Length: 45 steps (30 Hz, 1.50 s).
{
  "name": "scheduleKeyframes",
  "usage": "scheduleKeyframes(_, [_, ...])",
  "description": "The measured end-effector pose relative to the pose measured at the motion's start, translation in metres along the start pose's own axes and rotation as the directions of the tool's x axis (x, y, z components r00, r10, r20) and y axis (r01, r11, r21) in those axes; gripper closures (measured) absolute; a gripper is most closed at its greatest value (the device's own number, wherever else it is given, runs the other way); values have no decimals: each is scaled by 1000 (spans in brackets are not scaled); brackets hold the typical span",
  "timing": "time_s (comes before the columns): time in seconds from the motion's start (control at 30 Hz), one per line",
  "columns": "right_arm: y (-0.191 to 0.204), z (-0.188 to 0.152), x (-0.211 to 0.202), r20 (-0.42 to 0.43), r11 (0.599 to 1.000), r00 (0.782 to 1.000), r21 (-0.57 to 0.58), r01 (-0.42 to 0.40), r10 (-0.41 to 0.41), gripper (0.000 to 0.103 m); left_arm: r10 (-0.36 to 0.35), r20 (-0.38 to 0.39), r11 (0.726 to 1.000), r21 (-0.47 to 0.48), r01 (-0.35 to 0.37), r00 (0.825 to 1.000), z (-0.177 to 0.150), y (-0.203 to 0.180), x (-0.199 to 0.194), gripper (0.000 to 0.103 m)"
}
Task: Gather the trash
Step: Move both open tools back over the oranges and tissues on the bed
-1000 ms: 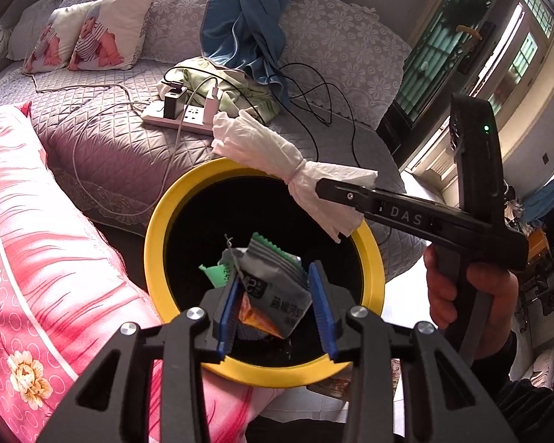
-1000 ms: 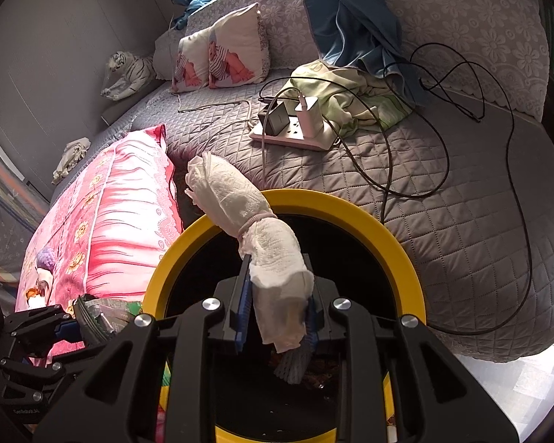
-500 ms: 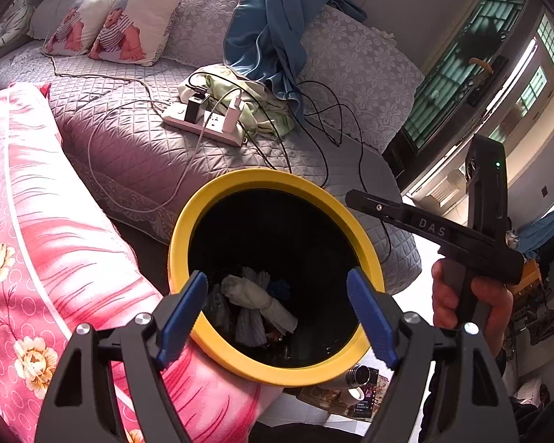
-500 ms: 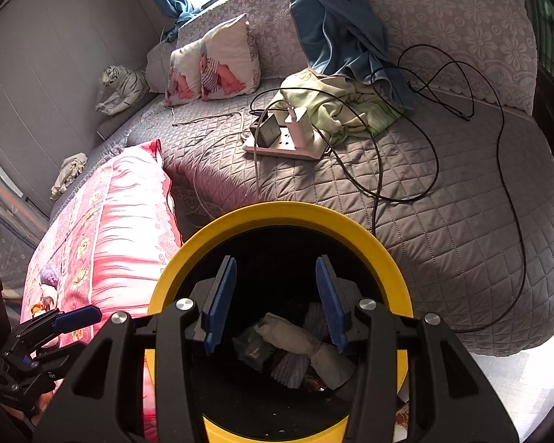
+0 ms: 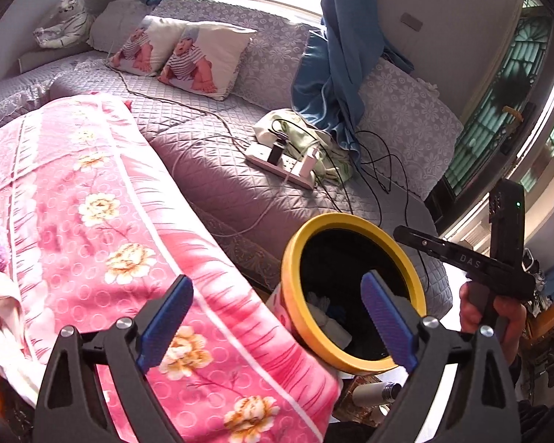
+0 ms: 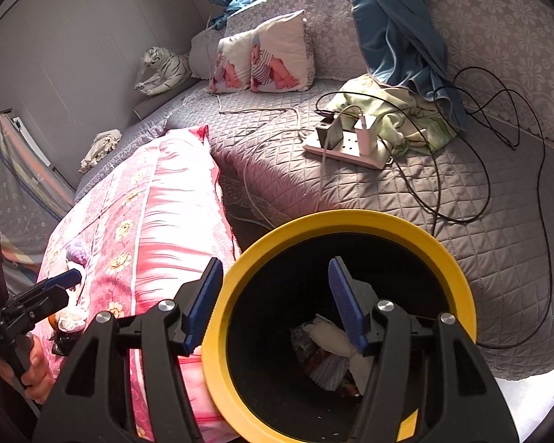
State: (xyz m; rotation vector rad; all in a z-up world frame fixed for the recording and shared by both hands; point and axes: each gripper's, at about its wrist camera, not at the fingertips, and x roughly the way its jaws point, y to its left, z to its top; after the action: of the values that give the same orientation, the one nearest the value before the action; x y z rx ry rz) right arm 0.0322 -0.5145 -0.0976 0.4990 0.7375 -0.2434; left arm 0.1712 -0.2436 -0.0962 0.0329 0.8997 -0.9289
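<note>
Your grippers are black frames with silver screws at the joints. The left gripper [image 5: 277, 321] and right gripper [image 6: 275, 301] carry ribbed blue pads [image 5: 384, 319]. One arm reads "DAS" in white; a green light glows above.

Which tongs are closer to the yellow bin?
Right. The right tongs hang open over the yellow bin, straddling its rim. The left tongs are off beside it, over the pink blanket.

A lived-in home sitting room, built around a grey quilted corner sofa [image 5: 218, 170]: two printed cushions [image 5: 183, 55] lean on its back, a toy tiger [image 5: 64, 18] sits at its far end, a power strip [image 6: 345, 147] with tangled cables lies on its seat, and a pink flowered quilt [image 5: 103, 229] is beside it
</note>
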Motion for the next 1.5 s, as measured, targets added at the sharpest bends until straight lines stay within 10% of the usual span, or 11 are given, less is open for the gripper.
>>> scheduleKeyframes(0.7, [247, -36, 82, -271, 846, 915, -369, -385, 298, 35, 337, 112, 905, -311, -289, 935, -51, 191, -151, 11])
scheduleKeyframes(1.1, [302, -63, 101, -378, 771, 886, -468, -432, 267, 35, 348, 51, 879, -365, -307, 936, -120, 218, -174, 11])
scheduleKeyframes(1.5, [323, -76, 112, -414, 729, 878, -520, -445, 240, 35, 331, 32, 883, -363, -298, 943, -123, 225, -157, 11])
